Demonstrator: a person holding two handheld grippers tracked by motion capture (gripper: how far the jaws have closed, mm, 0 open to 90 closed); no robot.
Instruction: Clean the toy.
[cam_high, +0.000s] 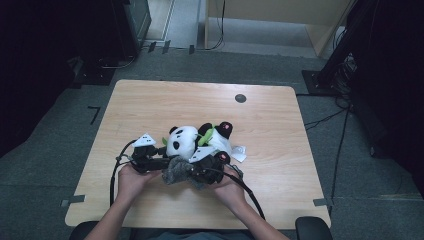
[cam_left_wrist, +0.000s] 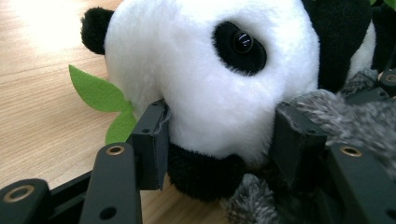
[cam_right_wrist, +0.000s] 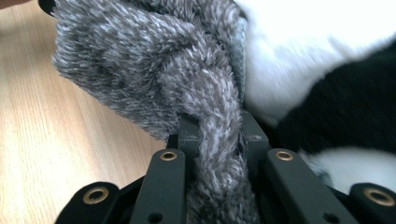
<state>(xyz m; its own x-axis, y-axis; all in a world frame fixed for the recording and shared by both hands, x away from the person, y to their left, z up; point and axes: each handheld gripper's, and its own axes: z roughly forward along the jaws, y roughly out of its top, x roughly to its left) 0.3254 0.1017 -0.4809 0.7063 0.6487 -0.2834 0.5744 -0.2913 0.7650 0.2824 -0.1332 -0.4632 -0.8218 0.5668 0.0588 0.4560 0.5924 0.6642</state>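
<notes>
A black-and-white panda plush (cam_high: 182, 140) lies near the middle of the wooden table (cam_high: 150, 100), with green felt leaves (cam_left_wrist: 98, 93) beside its head. My left gripper (cam_high: 165, 156) comes at it from the left; in the left gripper view its jaws press into the panda's (cam_left_wrist: 210, 79) lower face from both sides. A grey fuzzy cloth (cam_high: 177, 170) bunches between the two grippers. My right gripper (cam_right_wrist: 217, 126) is shut on a fold of the grey cloth (cam_right_wrist: 154, 60), right against the panda's body (cam_right_wrist: 317, 42). In the high view the right gripper (cam_high: 199, 167) sits at the panda's front.
A white tag (cam_high: 239, 152) lies at the panda's right. A dark round grommet (cam_high: 240, 98) sits in the table's far right part. Cables trail from both grippers toward the table's near edge. Bare wood surrounds the toy.
</notes>
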